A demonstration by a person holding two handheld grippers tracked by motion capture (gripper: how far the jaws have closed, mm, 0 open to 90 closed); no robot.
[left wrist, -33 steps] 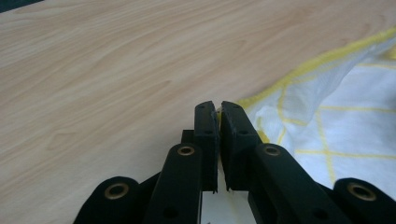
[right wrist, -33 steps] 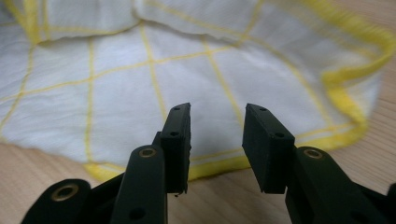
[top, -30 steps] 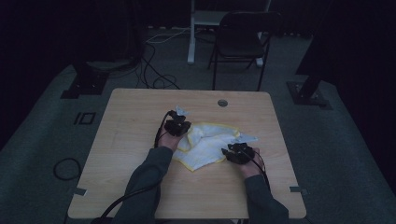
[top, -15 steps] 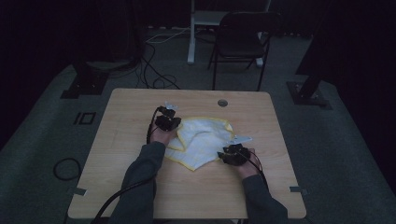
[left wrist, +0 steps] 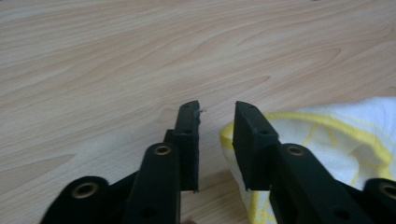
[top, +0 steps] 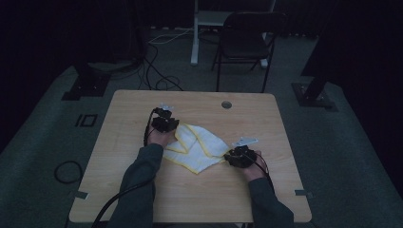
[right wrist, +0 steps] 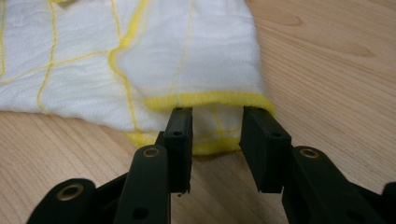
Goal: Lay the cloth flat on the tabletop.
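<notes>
The white, yellow-edged cloth (top: 196, 149) lies partly folded on the table (top: 142, 199); the left gripper (left wrist: 217, 122) has just opened and holds nothing; the right gripper (right wrist: 215, 122) stands open at a corner, so folds likely remain.

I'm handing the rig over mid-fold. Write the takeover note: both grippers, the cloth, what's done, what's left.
Left gripper: jaws have just been opening, now apart with nothing between them, beside the cloth's yellow-edged fold.
Right gripper: jaws open, the cloth's yellow hem between them, pads not pressing.
Cloth: white with yellow lines, lying partly folded mid-table between both grippers.
Done: one flap folded over.
Left: probably grip the hem and finish the fold.
</notes>
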